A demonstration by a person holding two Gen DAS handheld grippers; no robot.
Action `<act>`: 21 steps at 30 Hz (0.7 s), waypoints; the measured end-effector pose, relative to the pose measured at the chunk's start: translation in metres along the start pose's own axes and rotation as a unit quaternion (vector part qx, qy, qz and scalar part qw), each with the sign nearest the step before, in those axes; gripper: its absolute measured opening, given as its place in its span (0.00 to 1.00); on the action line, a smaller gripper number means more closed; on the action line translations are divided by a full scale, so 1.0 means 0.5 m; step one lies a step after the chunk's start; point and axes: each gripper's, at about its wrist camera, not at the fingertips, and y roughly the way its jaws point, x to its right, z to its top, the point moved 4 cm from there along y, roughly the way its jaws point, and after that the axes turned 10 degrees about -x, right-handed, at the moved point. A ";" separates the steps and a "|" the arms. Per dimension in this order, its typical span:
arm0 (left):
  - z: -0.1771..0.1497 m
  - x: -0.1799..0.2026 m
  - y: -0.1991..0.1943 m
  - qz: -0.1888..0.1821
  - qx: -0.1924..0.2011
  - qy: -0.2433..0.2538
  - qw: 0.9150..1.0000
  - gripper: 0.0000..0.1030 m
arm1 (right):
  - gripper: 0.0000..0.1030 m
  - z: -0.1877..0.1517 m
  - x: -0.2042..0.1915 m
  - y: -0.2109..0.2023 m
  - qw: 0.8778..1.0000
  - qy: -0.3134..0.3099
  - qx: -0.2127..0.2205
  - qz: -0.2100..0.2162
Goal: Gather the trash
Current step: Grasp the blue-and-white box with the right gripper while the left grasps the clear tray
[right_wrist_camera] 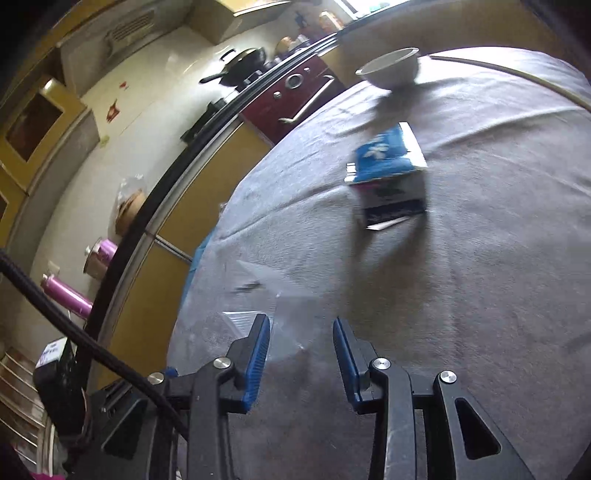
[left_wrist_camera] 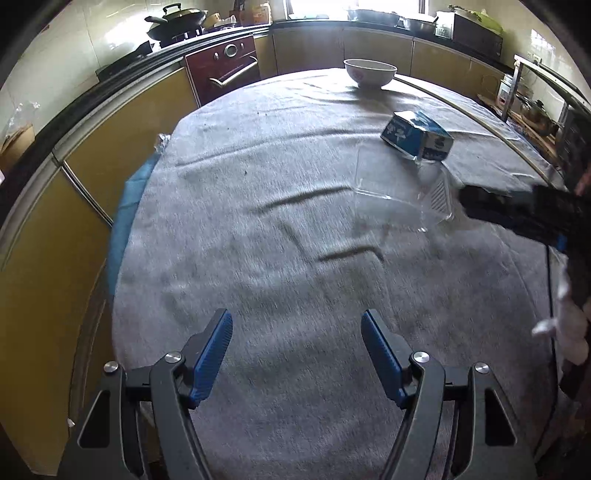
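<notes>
On the grey cloth-covered table (left_wrist_camera: pixel 258 229) | crumpled clear plastic wrapper (right_wrist_camera: pixel 284 306) lies right, near blue-and-white carton (left_wrist_camera: pixel 417 134) | right gripper (right_wrist_camera: pixel 301 321) fingers spread, wrapper's edge between, unpinched | left gripper (left_wrist_camera: pixel 296 315) released, empty

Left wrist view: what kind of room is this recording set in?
Most likely a home kitchen: a wok on the stove, a built-in oven under the counter, and a bowl on a cloth-covered table.
</notes>
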 end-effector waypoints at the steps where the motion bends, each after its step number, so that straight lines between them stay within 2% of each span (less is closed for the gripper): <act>1: 0.008 -0.002 -0.002 0.002 0.002 0.002 1.000 0.71 | 0.38 -0.006 0.015 -0.015 1.000 0.007 0.004 -0.002; 6: 0.043 -0.007 0.005 0.020 0.009 0.013 1.000 0.71 | 0.38 -0.029 0.073 -0.081 0.999 0.029 0.014 -0.013; 7: 0.051 -0.008 0.008 0.022 0.010 0.013 1.000 0.71 | 0.41 -0.032 0.077 -0.093 0.999 0.032 0.015 -0.013; 8: 0.061 -0.008 0.011 0.021 0.009 0.012 1.000 0.71 | 0.51 -0.034 0.081 -0.102 0.999 0.037 0.016 -0.016; 10: 0.083 -0.012 0.017 0.013 0.009 0.007 1.000 0.71 | 0.59 -0.037 0.081 -0.117 0.999 0.039 0.018 -0.013; 13: 0.118 -0.019 0.018 -0.010 0.007 -0.002 1.000 0.71 | 0.59 -0.047 0.078 -0.129 0.999 0.033 0.024 -0.005; 17: 0.165 -0.018 0.005 -0.070 0.012 -0.006 0.997 0.71 | 0.59 -0.057 0.080 -0.128 0.999 0.040 0.021 0.006; 21: 0.202 -0.003 0.023 -0.121 -0.017 -0.020 0.992 0.74 | 0.59 -0.045 0.097 -0.126 0.998 0.063 0.029 -0.001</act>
